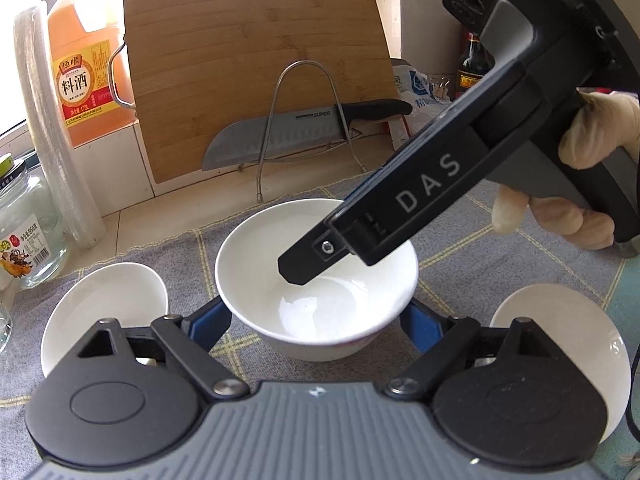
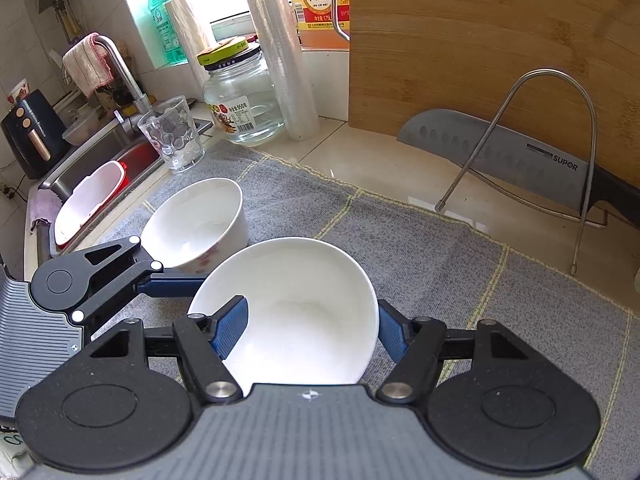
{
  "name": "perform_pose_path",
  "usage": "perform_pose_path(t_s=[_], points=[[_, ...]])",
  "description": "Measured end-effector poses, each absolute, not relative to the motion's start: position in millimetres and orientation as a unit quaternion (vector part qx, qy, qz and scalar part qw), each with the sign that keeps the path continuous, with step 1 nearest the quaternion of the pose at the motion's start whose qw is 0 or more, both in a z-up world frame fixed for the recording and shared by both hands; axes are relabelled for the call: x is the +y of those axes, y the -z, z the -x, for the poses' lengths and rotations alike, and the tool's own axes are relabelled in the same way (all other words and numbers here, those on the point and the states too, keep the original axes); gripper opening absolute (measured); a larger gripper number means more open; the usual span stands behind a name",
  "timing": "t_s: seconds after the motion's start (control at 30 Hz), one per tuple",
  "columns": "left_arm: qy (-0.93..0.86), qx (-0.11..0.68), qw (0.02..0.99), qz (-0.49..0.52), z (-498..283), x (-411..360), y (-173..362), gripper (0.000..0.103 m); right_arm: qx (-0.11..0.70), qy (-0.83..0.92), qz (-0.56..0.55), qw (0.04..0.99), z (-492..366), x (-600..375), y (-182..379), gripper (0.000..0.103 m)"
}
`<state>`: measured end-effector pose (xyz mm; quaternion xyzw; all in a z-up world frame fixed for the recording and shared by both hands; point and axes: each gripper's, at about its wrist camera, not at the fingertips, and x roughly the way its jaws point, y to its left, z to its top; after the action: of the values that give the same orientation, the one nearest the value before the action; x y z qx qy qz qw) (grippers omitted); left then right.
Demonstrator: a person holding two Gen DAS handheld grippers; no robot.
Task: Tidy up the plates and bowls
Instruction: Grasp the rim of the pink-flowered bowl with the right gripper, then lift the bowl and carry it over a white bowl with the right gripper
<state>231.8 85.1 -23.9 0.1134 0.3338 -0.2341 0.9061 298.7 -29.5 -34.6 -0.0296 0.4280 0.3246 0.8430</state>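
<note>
In the left wrist view, the left gripper [image 1: 316,322] is standing with its 2 blue fingers [image 1: 210,324] spread wide, 1 on each side of a deep white bowl [image 1: 316,276] sitting on the grey mat [image 1: 168,248]. The fingers are running just beside the bowl's outer wall; whether they are pressing on it cannot be told. The right gripper [image 1: 296,268] is reaching in from the upper right, held by a gloved hand [image 1: 592,168], and its dark tip is hanging over the inside of this bowl. A small white dish [image 1: 104,304] is lying on the mat to the left, and another white dish [image 1: 560,340] to the right. Behind, a knife [image 1: 280,140] is resting in a wire rack [image 1: 304,120] against a wooden cutting board [image 1: 256,52].

In the right wrist view, the right gripper [image 2: 312,332] is also holding its fingers well apart. A shallow white dish [image 2: 304,308] is sitting tilted between them, with the left finger [image 2: 230,330] lying over its inner rim and the right finger at its outer edge. The deep bowl [image 2: 200,220] is standing beyond on the mat [image 2: 440,264], with the left gripper [image 2: 176,280] beside it. A glass [image 2: 176,136] and a jar [image 2: 240,96] are standing near the sink [image 2: 92,168].
</note>
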Motion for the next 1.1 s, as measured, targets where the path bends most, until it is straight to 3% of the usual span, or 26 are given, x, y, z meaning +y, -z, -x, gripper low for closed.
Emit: perform_pose_path(t_s=[1.1], points=[[0.305,0.301,0.894,-0.13,-144.0,55.8,-27.0,0.091,0.382,-0.266,0.0,0.885,-179.4,-78.4,-4.6,0.074]])
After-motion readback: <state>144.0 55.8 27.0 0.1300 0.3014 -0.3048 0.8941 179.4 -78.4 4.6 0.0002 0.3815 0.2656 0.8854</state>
